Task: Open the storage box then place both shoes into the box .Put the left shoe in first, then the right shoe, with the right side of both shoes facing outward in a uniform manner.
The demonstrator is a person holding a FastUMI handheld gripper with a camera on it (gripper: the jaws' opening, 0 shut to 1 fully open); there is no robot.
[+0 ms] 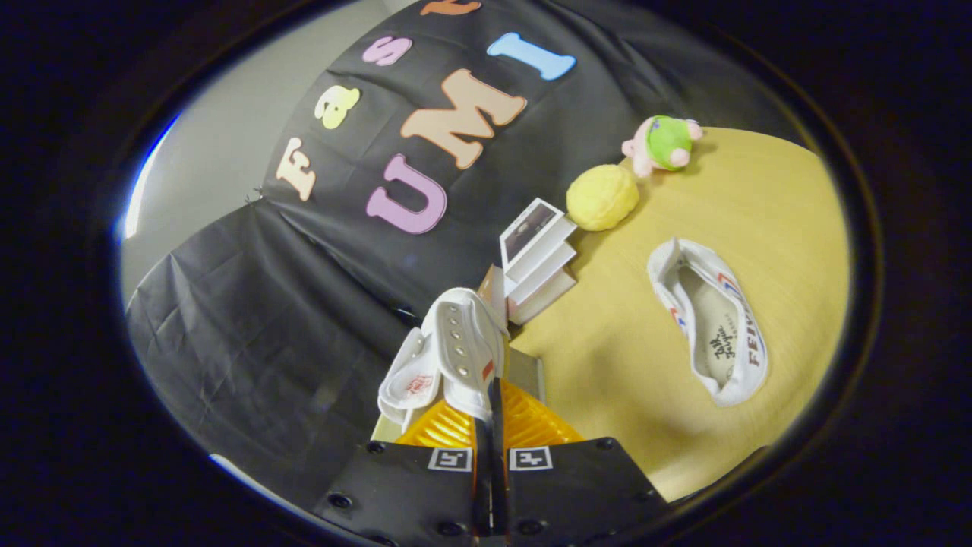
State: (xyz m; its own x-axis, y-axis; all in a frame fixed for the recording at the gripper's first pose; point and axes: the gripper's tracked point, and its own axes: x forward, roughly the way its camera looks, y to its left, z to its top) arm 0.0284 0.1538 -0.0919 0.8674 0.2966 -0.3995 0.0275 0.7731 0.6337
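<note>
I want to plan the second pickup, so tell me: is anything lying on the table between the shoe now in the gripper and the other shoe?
Nothing visible does. The hand-held gripper is shut on the held shoe; bare wooden table separates it from the other shoe. The small boxes, yellow ball and plush toy lie beyond.

Your gripper [492, 395] pinches a white canvas shoe [448, 357], matt weave, metal eyelets. Second shoe [710, 319] on your table [607, 365] is the same cloth, printed insole. Table looks smooth matt wood. Yellow ball [602, 197] looks fuzzy; plush toy [662, 144] soft. Cards [535, 251] are glossy paper.
</note>
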